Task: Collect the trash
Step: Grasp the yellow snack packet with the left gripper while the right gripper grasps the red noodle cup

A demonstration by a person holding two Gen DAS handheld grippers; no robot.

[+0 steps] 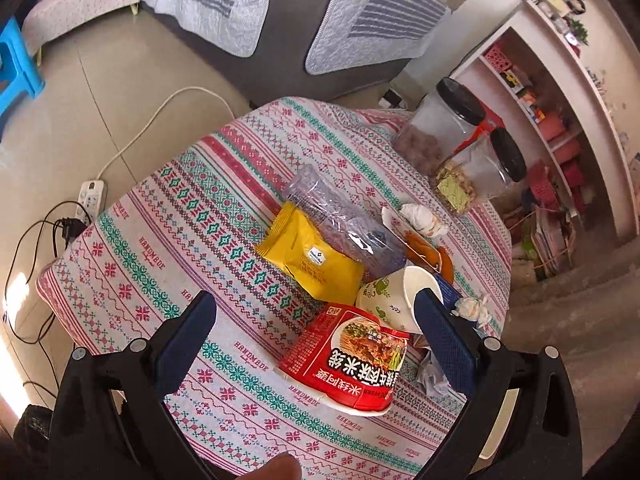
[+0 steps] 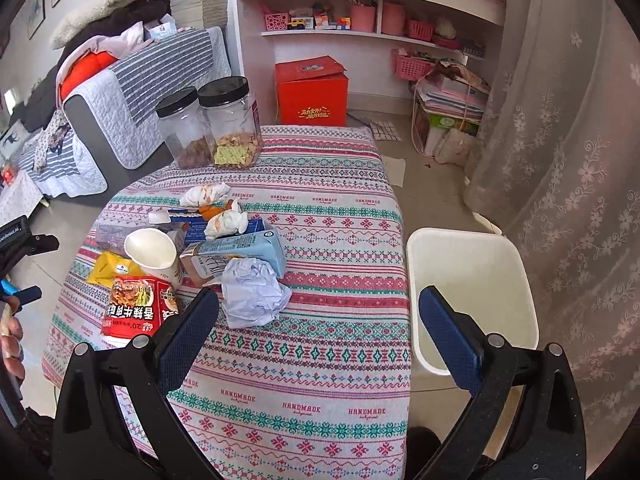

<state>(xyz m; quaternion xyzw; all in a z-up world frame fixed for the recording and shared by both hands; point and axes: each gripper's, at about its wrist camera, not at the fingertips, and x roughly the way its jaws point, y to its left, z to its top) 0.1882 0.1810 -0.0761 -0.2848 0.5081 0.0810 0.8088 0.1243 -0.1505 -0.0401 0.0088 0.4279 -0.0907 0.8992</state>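
Trash lies on the patterned tablecloth (image 2: pixel 320 360): a red noodle cup (image 1: pixel 346 358) (image 2: pixel 138 306) on its side, a paper cup (image 1: pixel 400 300) (image 2: pixel 154 254), a yellow snack bag (image 1: pixel 312 258) (image 2: pixel 110 270), a clear plastic wrapper (image 1: pixel 340 220), a crumpled white paper (image 2: pixel 254 294), a blue carton (image 2: pixel 240 258) and stained tissues (image 2: pixel 226 222). A white bin (image 2: pixel 476 292) stands on the floor right of the table. My left gripper (image 1: pixel 316 320) is open above the noodle cup. My right gripper (image 2: pixel 318 312) is open, its left finger beside the crumpled paper.
Two black-lidded jars (image 2: pixel 212 124) (image 1: pixel 452 128) stand at the table's far side. A red box (image 2: pixel 310 94) and white shelves (image 2: pixel 368 8) are behind. A sofa (image 1: pixel 288 20) and a power strip (image 1: pixel 92 198) with cables are on the left. A curtain (image 2: pixel 560 160) hangs on the right.
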